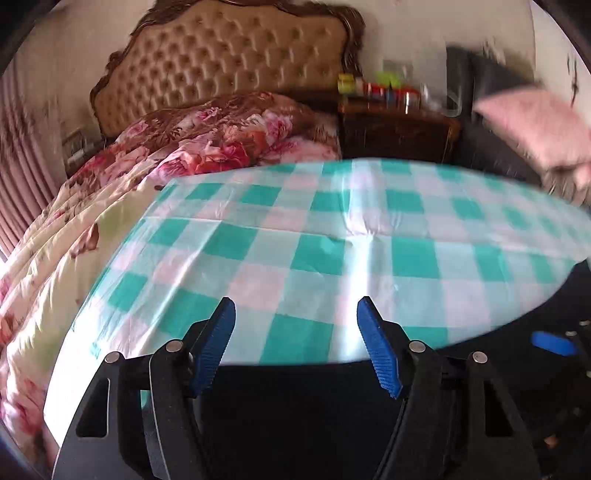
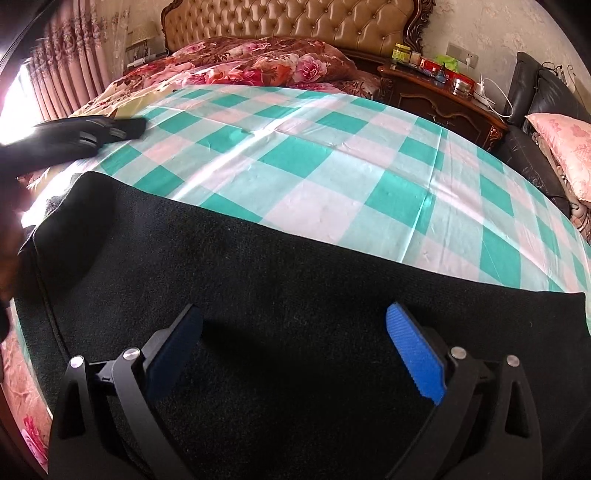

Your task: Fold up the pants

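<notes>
1. The black pants lie flat across the near part of the bed, on a green-and-white checked sheet that covers the mattress; in the left wrist view they show only as a dark band along the near edge.
2. The left tongs are spread open with nothing between their blue pads, held over the near edge of the pants and the sheet.
3. The right tongs are also wide open and empty, hovering over the middle of the pants.
4. At the far end of the bed a flowered quilt is bunched up against a tufted tan headboard.
5. Far right, a dark wooden nightstand carries jars, small bottles and a white cable; what they hold cannot be made out.
6. Right of it stands a black leather sofa with a pink pillow on it.
7. Pink curtains hang at the far left, with strong glare washing out the window.
8. A dark shape at the left edge of the right wrist view seems to be the other tool, partly lost in the glare.
9. The left wrist view is blurred, so the nightstand clutter is smeared.
</notes>
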A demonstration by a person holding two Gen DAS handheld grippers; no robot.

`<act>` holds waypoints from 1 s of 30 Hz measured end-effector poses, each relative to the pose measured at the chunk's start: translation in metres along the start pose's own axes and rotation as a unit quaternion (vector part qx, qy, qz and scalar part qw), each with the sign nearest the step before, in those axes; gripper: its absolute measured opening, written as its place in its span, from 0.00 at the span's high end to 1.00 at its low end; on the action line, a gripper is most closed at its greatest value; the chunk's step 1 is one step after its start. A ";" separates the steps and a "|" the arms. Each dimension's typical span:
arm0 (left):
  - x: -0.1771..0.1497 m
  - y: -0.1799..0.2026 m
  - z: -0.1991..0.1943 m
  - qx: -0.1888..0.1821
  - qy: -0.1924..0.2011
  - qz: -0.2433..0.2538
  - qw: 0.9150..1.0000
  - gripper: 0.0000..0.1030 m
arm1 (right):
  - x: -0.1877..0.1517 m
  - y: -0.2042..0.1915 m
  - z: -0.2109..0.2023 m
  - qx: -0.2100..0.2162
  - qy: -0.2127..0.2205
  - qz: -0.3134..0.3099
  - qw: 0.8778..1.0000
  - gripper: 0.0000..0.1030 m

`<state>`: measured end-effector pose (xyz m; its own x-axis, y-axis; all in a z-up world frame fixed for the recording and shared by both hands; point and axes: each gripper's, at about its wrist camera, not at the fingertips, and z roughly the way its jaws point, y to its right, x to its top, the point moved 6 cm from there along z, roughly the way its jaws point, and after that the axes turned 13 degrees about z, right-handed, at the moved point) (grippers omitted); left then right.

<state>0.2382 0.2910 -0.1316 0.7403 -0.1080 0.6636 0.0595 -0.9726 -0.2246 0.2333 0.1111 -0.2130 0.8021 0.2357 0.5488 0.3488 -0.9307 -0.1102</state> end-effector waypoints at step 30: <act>-0.194 -0.090 -0.078 -0.120 0.069 -0.327 0.935 0.74 | 0.020 -0.136 -0.003 0.101 -0.016 -0.129 0.986 0.40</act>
<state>0.0373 0.3839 -0.1844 0.5035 0.5165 0.6926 0.3043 -0.8563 0.4174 0.2008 0.2413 -0.1848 0.6882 0.4694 0.5533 0.6301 -0.7647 -0.1350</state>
